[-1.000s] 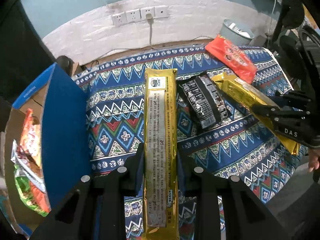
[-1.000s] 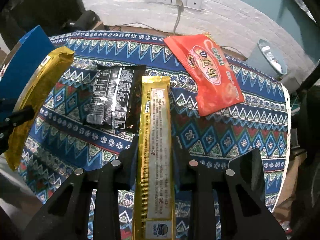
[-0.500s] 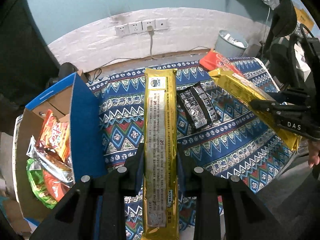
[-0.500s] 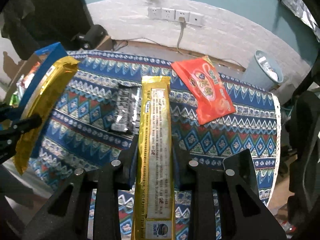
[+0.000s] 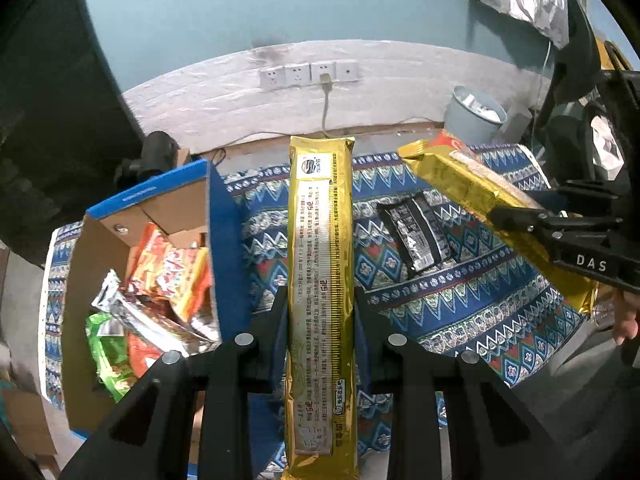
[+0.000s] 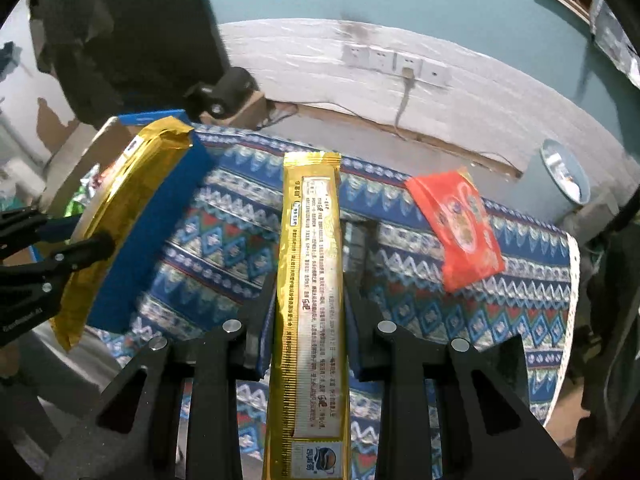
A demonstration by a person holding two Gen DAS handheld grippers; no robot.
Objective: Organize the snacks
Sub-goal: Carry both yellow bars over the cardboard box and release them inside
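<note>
Far left sat the cardboard box (image 5: 132, 216) w/ blue outer walls, already stuffed w/ orange, green & silver snack bags (image 5: 160, 280), resting on the patterned tabletop (image 5: 460, 308). Just right of its blue wall, the left tongs (image 5: 320, 300) were pinching a long gold packet (image 5: 320, 280) around mid-length, packet pointing fwd, held up off the cloth, near the box but not over the opening. Next along, a black packet (image 5: 420, 236) lay flat on the tabletop, loose. Then the right tongs (image 6: 308, 304), pressed in on a 2nd gold packet (image 6: 312, 280), same mid-length hold, raised above the cloth approx centre of the table. Far right, a red packet (image 6: 456, 232) lay flat near the table's back edge, untouched; a grey bin (image 6: 564, 172) stood beyond that corner.

Step in hand looked like carrying both gold packs over to the box. To do it well imo: left goes first, since it's nearer; swing its packet over the blue wall, tip the front end down so the long pack slides in alongside the bags rather than bridging the rim, and let go only once it's inside. Right should hang back so the two long packs don't clash, then follow. Black & red still to collect after
</note>
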